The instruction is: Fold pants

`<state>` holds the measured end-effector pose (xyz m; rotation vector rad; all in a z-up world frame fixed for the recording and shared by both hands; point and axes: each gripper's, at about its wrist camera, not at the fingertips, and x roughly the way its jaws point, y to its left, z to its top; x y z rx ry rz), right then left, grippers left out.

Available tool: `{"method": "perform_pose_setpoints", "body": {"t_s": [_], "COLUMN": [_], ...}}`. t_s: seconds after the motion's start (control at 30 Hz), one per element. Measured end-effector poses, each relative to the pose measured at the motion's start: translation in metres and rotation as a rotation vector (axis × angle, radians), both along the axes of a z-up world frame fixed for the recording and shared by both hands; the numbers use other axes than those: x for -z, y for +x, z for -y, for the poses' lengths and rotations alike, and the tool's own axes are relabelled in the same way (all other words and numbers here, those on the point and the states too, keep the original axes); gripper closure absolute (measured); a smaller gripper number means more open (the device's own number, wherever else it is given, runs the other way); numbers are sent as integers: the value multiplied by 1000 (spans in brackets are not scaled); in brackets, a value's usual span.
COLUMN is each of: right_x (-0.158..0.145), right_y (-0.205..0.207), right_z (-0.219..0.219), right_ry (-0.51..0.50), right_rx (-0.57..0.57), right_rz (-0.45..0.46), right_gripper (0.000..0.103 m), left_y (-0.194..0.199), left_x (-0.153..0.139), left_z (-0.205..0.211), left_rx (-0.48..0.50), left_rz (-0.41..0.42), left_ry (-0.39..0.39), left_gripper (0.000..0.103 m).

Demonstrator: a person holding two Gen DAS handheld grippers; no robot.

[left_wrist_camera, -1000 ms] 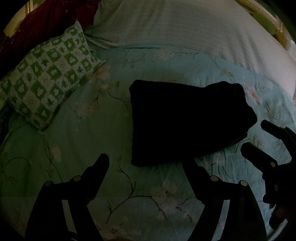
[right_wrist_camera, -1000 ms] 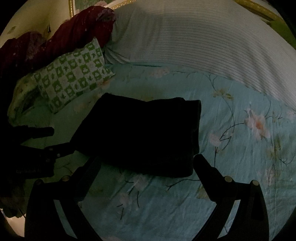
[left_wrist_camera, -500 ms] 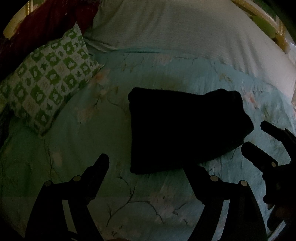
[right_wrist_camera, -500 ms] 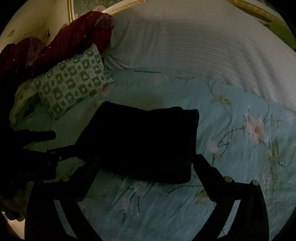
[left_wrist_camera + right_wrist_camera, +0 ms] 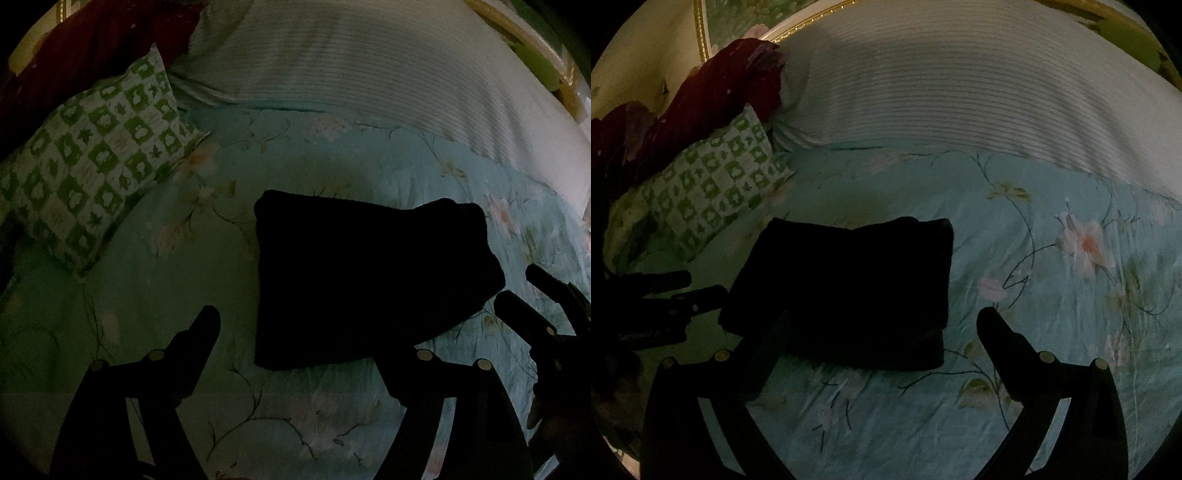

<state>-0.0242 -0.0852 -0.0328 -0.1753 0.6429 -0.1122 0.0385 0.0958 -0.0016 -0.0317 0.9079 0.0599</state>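
While folded pants (image 5: 369, 277) lie on bedsheet (image 5: 147, 295), both grippers gape wide, empty.

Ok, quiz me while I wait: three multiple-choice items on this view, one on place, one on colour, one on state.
1. Where do the pants lie?
A on the checked pillow
B on the floral bedsheet
C on the striped blanket

2. What colour are the pillow's checks?
A green and white
B red and black
C blue and yellow

3. How are the left gripper and right gripper?
A both shut on the pants
B one shut
C both open, holding nothing

Key: 1 B, sheet shows all round them; 2 A, the pattern is plain; 3 C, fingers stand apart.
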Motion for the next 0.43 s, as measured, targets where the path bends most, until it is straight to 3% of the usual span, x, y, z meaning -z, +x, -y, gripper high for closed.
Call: {"method": "perform_pose_setpoints", "body": {"t_s": [0.43], "right_x": [-9], "right_y": [2], "right_z": [6], "right_ry": [50], "right_rx": [-4], "right_rz": [4], "right_gripper": [3], "left_y": [10], "left_x": [-4], "left_z": [12], "left_rx": [-16], "left_rz": [-35], "left_ry": [54], "left_gripper": [23]}}
